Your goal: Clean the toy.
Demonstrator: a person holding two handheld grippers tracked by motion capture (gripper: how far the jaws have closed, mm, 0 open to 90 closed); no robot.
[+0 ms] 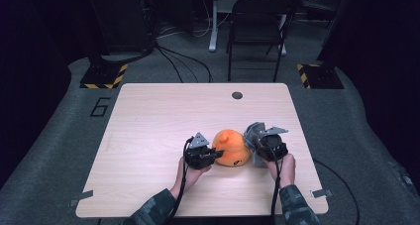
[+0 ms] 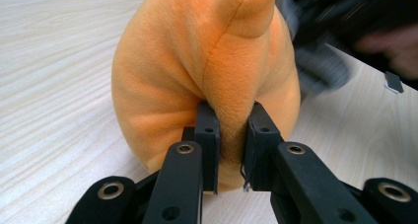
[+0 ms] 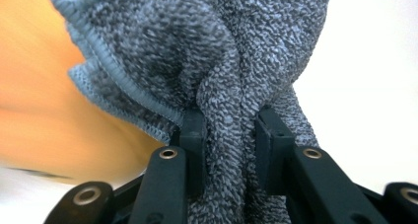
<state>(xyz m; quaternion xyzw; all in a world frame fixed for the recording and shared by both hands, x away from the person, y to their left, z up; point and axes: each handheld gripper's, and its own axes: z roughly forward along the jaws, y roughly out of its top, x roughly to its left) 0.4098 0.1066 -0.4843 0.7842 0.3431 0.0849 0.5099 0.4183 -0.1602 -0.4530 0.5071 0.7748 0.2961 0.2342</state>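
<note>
At the near edge of the high view, two camouflage-patterned sleeves (image 1: 153, 210) come in from the bottom, each hand wrapped around a gripper. The left gripper (image 1: 214, 154) sits near the middle of the table (image 1: 148, 131) and points to the right, into the side of an orange plush toy (image 1: 231, 146). In the left gripper view its jaws are nearly closed and pinch a soft fold or limb of the orange plush toy (image 2: 207, 71); the plush bulges out above the two black pads (image 2: 207, 130), and the toy's rounded body rests on the light wood of the table.

To the right of the toy, the right gripper (image 1: 257, 144) holds a grey cloth (image 1: 253, 133) that hangs just beside the toy's right side; whether cloth and toy touch cannot be told. In the right gripper view the jaws are drawn close together on a bunched strand of the grey cloth (image 3: 217, 61), whose stitched blue-grey hem curls at the left, with the orange of the toy blurred behind it.

Farther off, near the table's far edge, lies a small dark round spot (image 1: 237, 95). Beyond the table, on the grey floor, a folding chair (image 1: 257, 27) stands, with black cables (image 1: 178, 61) trailing to its left.
</note>
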